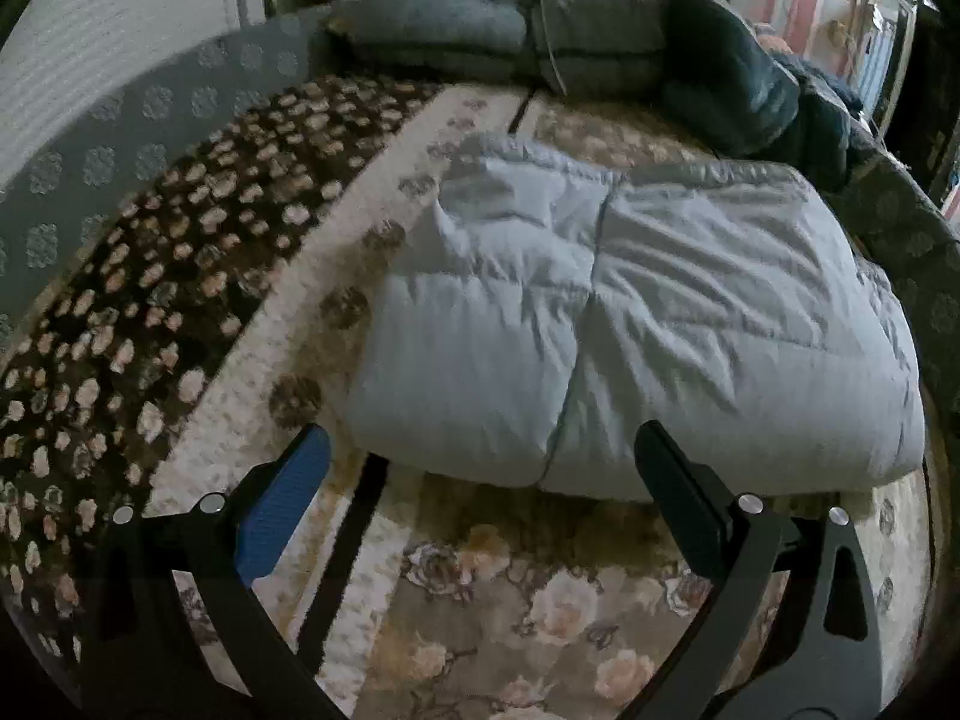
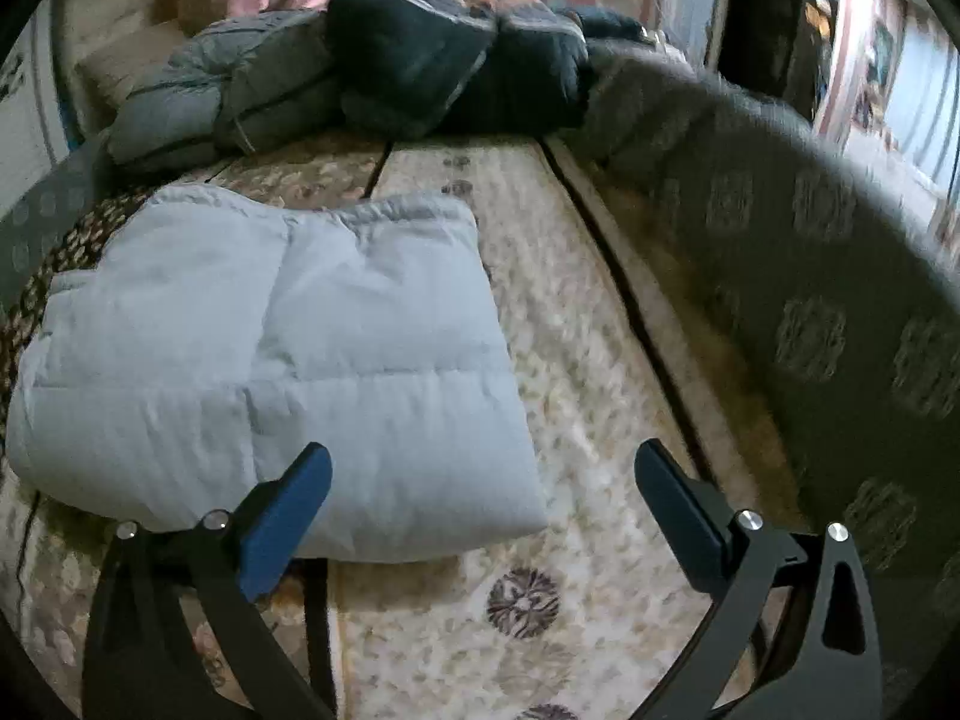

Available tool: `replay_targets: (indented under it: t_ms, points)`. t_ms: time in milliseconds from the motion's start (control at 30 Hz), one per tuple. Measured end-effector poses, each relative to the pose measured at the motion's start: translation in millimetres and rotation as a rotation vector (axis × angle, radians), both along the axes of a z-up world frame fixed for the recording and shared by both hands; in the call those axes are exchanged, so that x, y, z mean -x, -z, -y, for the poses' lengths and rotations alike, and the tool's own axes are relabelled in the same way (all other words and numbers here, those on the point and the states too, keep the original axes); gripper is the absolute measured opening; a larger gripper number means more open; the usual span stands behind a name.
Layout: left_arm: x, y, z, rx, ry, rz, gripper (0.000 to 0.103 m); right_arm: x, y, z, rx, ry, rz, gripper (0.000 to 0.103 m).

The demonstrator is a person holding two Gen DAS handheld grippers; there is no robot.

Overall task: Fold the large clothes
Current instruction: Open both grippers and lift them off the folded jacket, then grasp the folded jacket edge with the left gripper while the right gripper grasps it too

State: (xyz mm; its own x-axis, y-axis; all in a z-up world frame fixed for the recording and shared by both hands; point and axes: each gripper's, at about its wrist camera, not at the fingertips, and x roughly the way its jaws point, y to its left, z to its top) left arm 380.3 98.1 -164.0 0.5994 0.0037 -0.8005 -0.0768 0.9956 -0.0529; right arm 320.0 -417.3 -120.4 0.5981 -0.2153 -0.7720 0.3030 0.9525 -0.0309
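Note:
A pale grey-blue puffy jacket (image 1: 630, 324) lies folded into a thick rectangle on a floral-patterned bed cover (image 1: 528, 600). It also shows in the right wrist view (image 2: 270, 360), to the left. My left gripper (image 1: 480, 480) is open and empty, hovering just in front of the jacket's near edge. My right gripper (image 2: 480, 498) is open and empty, above the jacket's near right corner, its left finger (image 2: 282, 516) over the jacket's edge.
A pile of folded grey and dark navy jackets (image 1: 540, 42) lies at the far end of the bed, also in the right wrist view (image 2: 384, 60). A dark grey patterned blanket (image 2: 810, 300) lies along the right side. A brown spotted cover (image 1: 150, 300) lies left.

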Motion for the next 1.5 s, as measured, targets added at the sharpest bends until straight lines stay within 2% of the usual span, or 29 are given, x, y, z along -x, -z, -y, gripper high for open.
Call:
replay_targets:
  t_ms: [67,167,300,400,500,600,700,833,867,967,1000,1133,1333,1433,1500]
  points:
    - [-3,8,-4,-0.006,-0.013,-0.011,0.100,2,5,4,-0.023,0.002,0.021,0.101]
    - [-4,15,-14,-0.022,-0.033,-0.017,0.100,1,19,6,-0.052,0.007,0.002,0.101]
    - [-8,24,-29,0.006,-0.044,-0.005,0.100,1,31,10,-0.066,0.002,0.024,0.101]
    - [-20,35,-35,0.025,-0.039,-0.027,0.100,-1,40,9,-0.101,-0.018,0.032,0.101]
    - [-35,47,-37,0.032,-0.028,-0.047,0.100,-2,43,4,-0.092,-0.039,0.048,0.101]
    - [-48,53,-41,0.047,-0.013,-0.042,0.100,-4,46,3,-0.087,-0.044,0.064,0.101]
    - [-63,54,-43,0.101,0.027,-0.012,0.100,-5,48,4,-0.094,-0.048,0.074,0.101]
    - [-86,80,-40,0.126,0.112,-0.066,0.100,-5,51,10,-0.064,-0.038,0.077,0.101]
    - [-88,84,-36,0.105,0.127,-0.066,0.100,-6,52,13,-0.070,-0.033,0.074,0.101]
    - [-84,85,-19,-0.025,0.163,-0.034,0.100,-4,59,21,-0.116,-0.026,0.089,0.101]
    - [-84,85,-17,-0.038,0.165,-0.032,0.100,-4,63,23,-0.139,-0.035,0.093,0.101]
    - [-86,90,-19,-0.011,0.159,-0.042,0.100,-6,75,29,-0.205,-0.062,0.123,0.101]
    - [-87,96,-11,-0.052,0.161,-0.033,0.100,-23,91,39,-0.374,-0.175,0.084,0.101]
    - [-91,99,-5,-0.052,0.156,-0.035,0.100,-29,91,17,-0.306,-0.271,0.059,0.101]
    - [-85,101,-4,-0.059,0.156,-0.034,0.100,-34,97,11,-0.285,-0.288,0.032,0.100]
